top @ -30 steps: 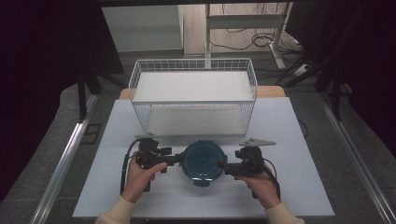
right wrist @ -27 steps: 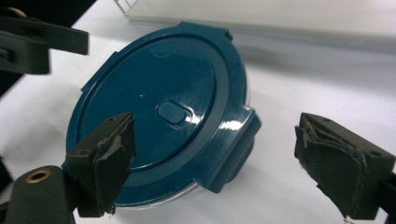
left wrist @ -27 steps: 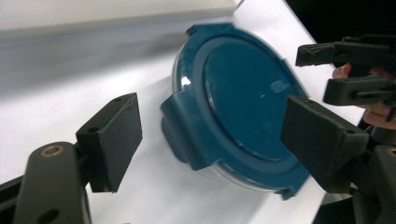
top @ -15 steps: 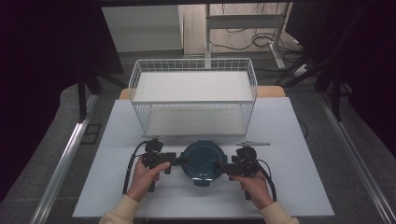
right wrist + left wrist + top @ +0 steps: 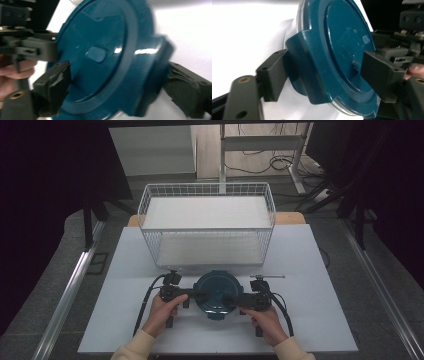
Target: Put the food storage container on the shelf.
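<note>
I have the left gripper [image 5: 196, 293] at nine o'clock on the round teal container [image 5: 215, 292], its jaws straddling the lid's side tab [image 5: 304, 65]. In the left gripper view one jaw sits under the tab against it and the other lies over the lid face; both have just been closing, and they look pinched on that tab. The right gripper [image 5: 231, 298] mirrors it at three o'clock, jaws also just closing, one on the lid's top, one under the opposite tab [image 5: 152, 72], gripping it as far as I can judge.

The container rests on the white table [image 5: 320, 270], just toward me from the wire basket [image 5: 207, 227], which stands at twelve o'clock. The line through both tabs runs nine to three, each hand equally near, so I judge the coming lift must go straight toward twelve, both hands together.
</note>
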A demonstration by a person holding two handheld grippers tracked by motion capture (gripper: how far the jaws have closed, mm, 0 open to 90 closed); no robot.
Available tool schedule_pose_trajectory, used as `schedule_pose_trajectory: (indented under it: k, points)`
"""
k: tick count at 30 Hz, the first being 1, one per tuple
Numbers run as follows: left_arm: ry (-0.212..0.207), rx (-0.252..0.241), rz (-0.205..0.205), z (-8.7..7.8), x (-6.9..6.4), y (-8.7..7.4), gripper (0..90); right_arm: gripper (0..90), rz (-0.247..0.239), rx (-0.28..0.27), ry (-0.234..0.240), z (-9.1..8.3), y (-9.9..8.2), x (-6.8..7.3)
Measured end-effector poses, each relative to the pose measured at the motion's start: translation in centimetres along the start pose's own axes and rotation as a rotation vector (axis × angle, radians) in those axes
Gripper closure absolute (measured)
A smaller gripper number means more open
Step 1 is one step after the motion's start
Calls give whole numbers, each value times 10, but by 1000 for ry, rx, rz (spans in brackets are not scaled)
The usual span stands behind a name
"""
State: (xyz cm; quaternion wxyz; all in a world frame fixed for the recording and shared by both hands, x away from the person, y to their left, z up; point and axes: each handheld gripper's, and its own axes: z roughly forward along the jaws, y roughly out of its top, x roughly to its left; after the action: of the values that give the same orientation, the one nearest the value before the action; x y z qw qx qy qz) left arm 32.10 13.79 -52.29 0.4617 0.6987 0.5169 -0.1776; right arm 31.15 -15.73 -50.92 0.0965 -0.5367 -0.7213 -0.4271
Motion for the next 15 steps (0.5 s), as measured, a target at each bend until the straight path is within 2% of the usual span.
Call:
schedule_pose_trajectory:
  k: [3,7,12,14,15]
  points:
    - [4,-2,-12,0,-1,-1,271,120,25,2,2,1,-2,2]
    - [11,-4,-29,-1,-3,-1,277,175,61,-11,18,-2,-2,-2]
    - [21,-22,-28,-5,-9,-4,309,220,83,-16,32,-5,-2,-4]
    - [26,-26,-16,-7,-12,-6,325,237,91,-20,33,-7,-3,-3]
    - [25,-19,5,-9,-13,-6,336,245,96,-27,35,-8,-4,-3]
